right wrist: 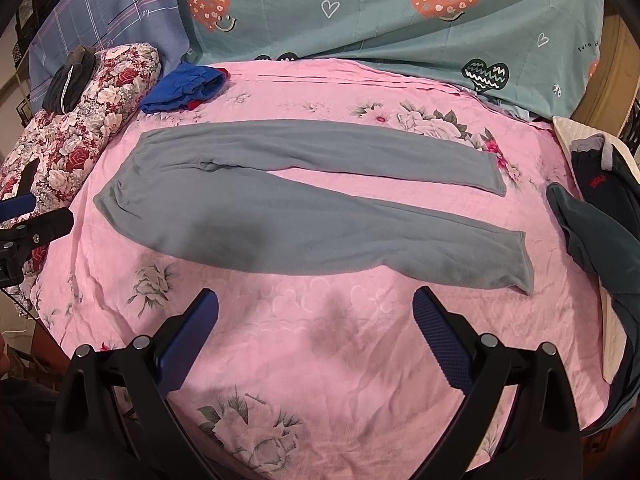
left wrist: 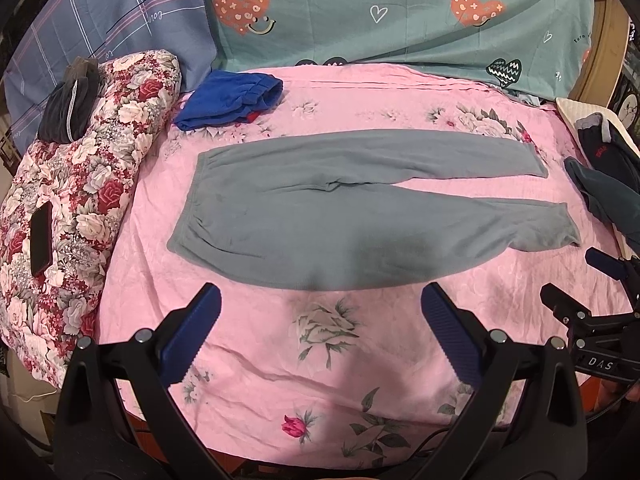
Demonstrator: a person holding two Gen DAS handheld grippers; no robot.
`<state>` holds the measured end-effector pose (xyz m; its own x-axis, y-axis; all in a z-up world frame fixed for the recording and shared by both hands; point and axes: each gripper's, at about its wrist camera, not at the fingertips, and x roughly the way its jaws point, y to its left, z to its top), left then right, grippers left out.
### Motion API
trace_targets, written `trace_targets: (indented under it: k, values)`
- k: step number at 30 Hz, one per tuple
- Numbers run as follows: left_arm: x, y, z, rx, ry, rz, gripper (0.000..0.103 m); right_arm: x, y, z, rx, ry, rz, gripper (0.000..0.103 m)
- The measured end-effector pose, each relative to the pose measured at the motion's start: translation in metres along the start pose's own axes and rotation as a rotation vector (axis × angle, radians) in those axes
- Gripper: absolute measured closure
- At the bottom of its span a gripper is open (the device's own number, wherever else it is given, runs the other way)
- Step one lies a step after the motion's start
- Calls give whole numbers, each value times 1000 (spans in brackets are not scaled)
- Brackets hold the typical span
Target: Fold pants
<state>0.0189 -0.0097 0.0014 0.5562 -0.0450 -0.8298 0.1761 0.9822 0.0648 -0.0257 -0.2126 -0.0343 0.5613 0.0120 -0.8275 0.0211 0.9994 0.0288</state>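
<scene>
Grey-green pants [left wrist: 320, 216] lie flat on the pink floral bedsheet [left wrist: 312, 360], waistband to the left, both legs spread apart toward the right. They also show in the right wrist view [right wrist: 304, 208]. My left gripper [left wrist: 320, 300] is open and empty, just short of the pants' near edge around the thigh. My right gripper [right wrist: 316, 304] is open and empty, near the lower leg's near edge. The right gripper also shows at the right edge of the left wrist view [left wrist: 592, 280]; the left gripper shows at the left edge of the right wrist view [right wrist: 28, 216].
A folded blue garment [left wrist: 232, 100] lies at the back left. A floral quilt [left wrist: 80, 200] with a phone [left wrist: 42, 236] and a dark garment [left wrist: 72, 100] is at the left. Dark clothes [right wrist: 600, 232] pile at the right. Teal pillows [left wrist: 400, 16] line the back.
</scene>
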Motion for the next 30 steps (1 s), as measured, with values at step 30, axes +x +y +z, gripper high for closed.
trace_targets:
  k: [30]
  values:
    - [13,-3,8,17,10,-13,2,12,-3,7,8,23,-1,4]
